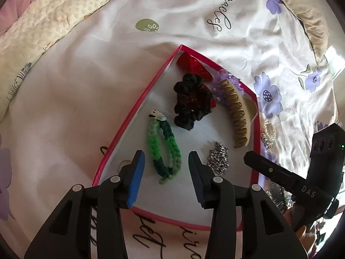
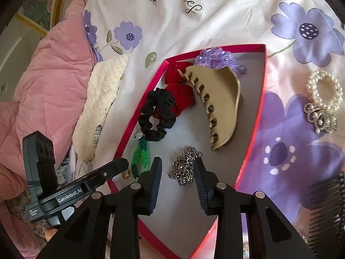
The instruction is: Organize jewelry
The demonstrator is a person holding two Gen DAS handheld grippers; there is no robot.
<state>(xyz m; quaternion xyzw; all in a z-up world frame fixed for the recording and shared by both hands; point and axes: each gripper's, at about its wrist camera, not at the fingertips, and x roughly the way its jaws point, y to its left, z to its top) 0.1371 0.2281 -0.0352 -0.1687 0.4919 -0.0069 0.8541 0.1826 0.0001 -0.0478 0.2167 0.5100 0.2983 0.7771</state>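
Observation:
A shallow box with a red rim [image 1: 138,112] [image 2: 262,86] lies on the flowered bedsheet. Inside it are a green braided band [image 1: 166,146] [image 2: 139,155], a silver chain [image 1: 218,158] [image 2: 185,166], a black scrunchie [image 1: 189,101], a beige claw clip [image 1: 237,116], a red bow [image 1: 194,63] and a purple piece [image 1: 230,79]. My left gripper [image 1: 166,154] is open, its fingers standing on either side of the green band without pressing it. My right gripper [image 2: 177,160] is open too, straddling the chain, which lies loose on the box floor.
Outside the box to the right lie a pearl bracelet with a sparkly clasp [image 2: 323,95] and a black comb [image 2: 327,205]. A cream blanket [image 1: 47,21] and a pink quilt [image 2: 43,86] are bunched to the left. A beige pillow [image 1: 306,10] sits far right.

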